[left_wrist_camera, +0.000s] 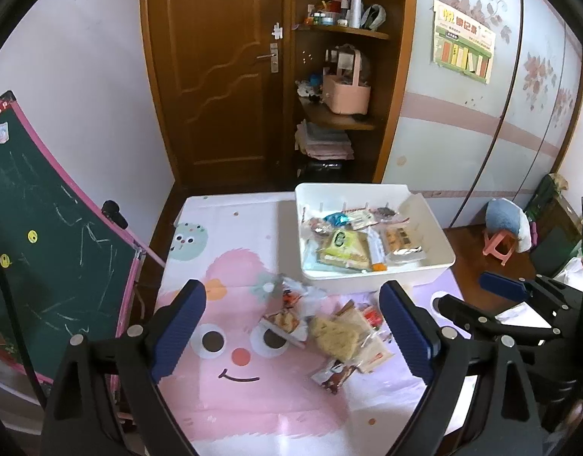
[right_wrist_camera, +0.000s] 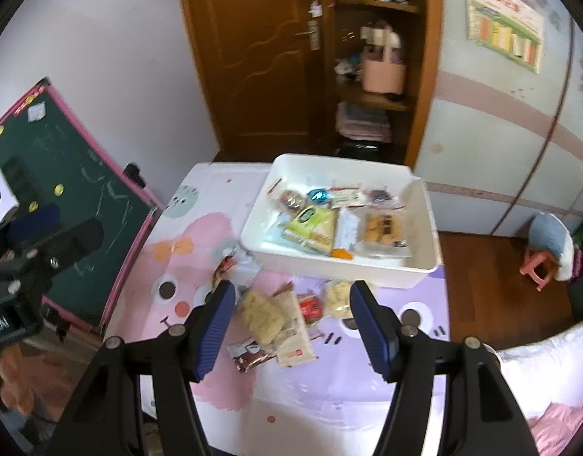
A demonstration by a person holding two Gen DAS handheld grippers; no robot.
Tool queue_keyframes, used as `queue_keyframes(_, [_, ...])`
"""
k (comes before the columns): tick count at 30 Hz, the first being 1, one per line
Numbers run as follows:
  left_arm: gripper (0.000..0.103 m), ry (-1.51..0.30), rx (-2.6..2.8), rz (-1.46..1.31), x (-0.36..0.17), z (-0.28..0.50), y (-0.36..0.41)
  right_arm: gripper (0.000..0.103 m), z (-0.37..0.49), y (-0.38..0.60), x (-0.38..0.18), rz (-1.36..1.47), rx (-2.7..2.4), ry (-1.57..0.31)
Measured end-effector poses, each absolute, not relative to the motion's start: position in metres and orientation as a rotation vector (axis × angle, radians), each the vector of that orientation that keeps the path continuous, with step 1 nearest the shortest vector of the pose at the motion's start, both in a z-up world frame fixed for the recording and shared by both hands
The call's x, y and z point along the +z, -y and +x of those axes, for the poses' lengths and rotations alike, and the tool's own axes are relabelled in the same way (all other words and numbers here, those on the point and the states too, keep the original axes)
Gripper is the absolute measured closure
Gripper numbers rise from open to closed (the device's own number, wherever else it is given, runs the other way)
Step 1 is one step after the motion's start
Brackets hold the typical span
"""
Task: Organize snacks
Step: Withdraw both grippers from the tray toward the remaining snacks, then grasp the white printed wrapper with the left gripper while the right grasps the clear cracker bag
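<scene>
We cannot read the snack (left_wrist_camera: 335,332) labels; the right view is blurred. Both grippers, left (left_wrist_camera: 293,326) and right (right_wrist_camera: 291,323), hover with fingers spread and empty above loose snacks on the counter (left_wrist_camera: 230,410), near the bin (left_wrist_camera: 436,262).

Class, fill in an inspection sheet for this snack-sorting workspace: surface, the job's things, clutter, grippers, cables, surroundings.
Surface: table under a pink cartoon cloth.
Job's things: white bin at the far side, several snack packets inside; loose snacks heaped on the cloth before it.
Clutter: nothing seen beyond the snacks.
Grippers: left gripper open, empty, above the heap; right gripper open, empty, also above it.
Cables: one dark cable at the left edge, beside the chalkboard.
Surroundings: chalkboard left, brown door, corner shelves, wardrobe, pink stool.
</scene>
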State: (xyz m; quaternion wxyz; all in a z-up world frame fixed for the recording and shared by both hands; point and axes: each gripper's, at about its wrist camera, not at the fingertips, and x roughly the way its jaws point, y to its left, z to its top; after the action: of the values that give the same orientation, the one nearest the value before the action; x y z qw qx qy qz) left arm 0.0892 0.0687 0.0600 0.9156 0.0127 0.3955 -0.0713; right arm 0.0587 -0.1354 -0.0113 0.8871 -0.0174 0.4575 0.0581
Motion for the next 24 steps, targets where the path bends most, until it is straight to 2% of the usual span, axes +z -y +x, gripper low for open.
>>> queue_keyframes(8, [0.011,-0.929,-0.174,0.029,0.003,0.117,-0.086,0.04,0.068,0.12,-0.062,-0.07,0.23,-1.031])
queue_keyframes(24, [0.011,-1.168,-0.282,0.118,-0.13,0.208,-0.068,0.04,0.12,0.113,-0.184,-0.124,0.301,-1.229])
